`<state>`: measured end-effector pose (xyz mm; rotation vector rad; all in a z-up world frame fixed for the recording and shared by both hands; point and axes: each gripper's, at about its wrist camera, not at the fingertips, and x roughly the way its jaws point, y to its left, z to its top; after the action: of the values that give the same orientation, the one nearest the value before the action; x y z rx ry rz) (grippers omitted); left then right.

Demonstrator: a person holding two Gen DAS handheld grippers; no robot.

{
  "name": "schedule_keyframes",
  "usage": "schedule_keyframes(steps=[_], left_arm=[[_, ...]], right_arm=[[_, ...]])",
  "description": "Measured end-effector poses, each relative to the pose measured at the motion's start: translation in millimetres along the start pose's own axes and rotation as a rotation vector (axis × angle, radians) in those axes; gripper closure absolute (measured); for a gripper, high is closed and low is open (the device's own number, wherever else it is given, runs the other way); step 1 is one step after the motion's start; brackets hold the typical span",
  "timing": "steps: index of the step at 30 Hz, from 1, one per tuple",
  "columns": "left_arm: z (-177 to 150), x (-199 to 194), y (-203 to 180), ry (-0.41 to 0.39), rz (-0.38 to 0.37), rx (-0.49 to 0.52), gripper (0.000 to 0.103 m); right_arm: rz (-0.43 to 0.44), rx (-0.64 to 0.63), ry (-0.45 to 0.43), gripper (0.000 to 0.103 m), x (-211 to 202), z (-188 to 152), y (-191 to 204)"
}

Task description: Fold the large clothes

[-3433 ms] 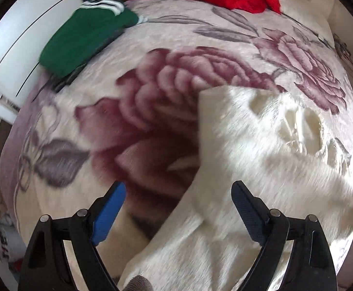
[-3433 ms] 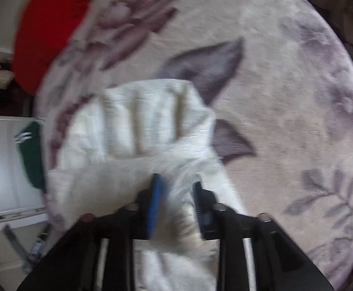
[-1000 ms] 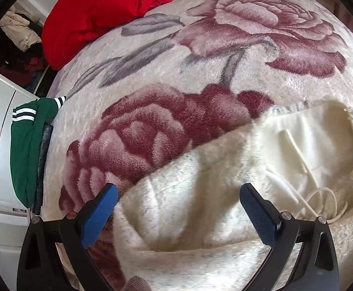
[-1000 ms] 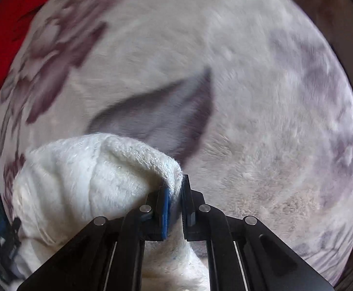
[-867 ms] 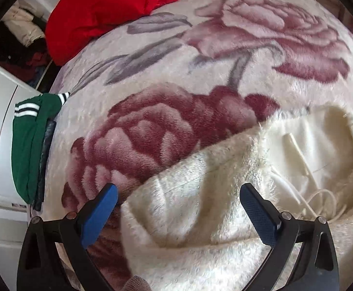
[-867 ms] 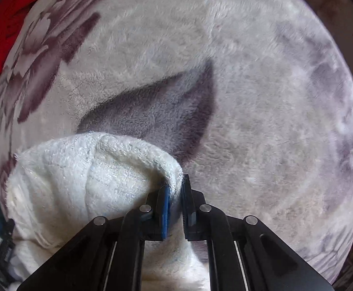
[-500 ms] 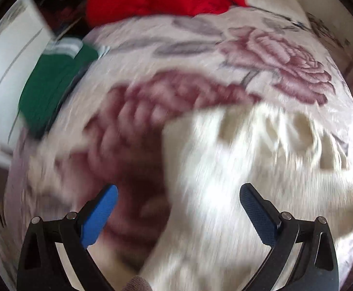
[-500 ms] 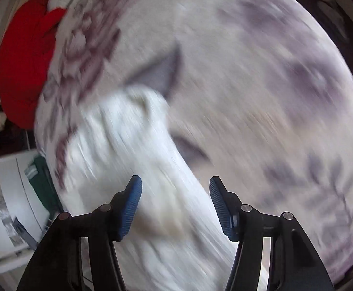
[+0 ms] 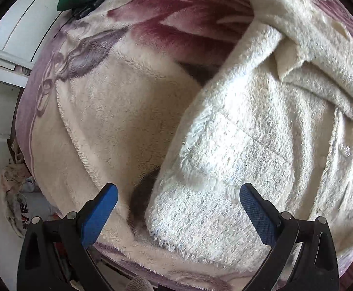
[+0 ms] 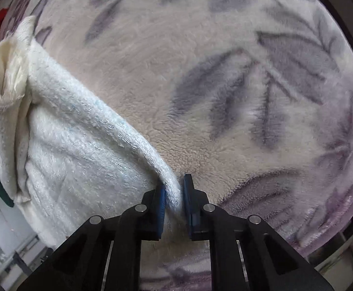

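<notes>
Fleece coat [image 9: 261, 131] lies part-folded on the floral blanket [image 10: 225, 72]. Right claw [image 10: 174, 194] is closing on its rolled edge, pads touching; left claw [image 9: 176, 208] hangs spread above the hem. Take the hem corner too, then lift both evenly.
</notes>
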<state>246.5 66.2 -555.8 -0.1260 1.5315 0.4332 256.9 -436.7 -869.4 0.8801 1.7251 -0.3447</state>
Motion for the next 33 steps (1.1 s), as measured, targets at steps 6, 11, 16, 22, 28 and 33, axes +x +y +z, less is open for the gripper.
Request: schedule_keyframes(steps=[6, 11, 16, 22, 28, 33], left_arm=[[7, -3, -2, 0.001, -0.064, -0.040, 0.000], [20, 11, 22, -0.002, -0.084, -0.106, 0.000], [54, 24, 19, -0.063, -0.019, -0.050, 0.000], [97, 3, 20, -0.086, -0.090, -0.099, 0.000], [169, -58, -25, -0.204, -0.201, 0.019, 0.000], [257, -60, -101, -0.265, -0.180, 0.220, 0.000]], right_arm=[[0.000, -0.125, 0.071, 0.036, -17, 12, 18], [0.013, -0.127, 0.124, 0.037, 0, 4, 12], [0.202, -0.060, 0.237, 0.062, 28, -14, 19], [0.025, -0.192, 0.210, 0.044, 6, -15, 33], [0.140, -0.174, -0.001, 0.036, -70, 23, 78], [0.195, -0.281, -0.151, 0.027, -108, 99, 158]])
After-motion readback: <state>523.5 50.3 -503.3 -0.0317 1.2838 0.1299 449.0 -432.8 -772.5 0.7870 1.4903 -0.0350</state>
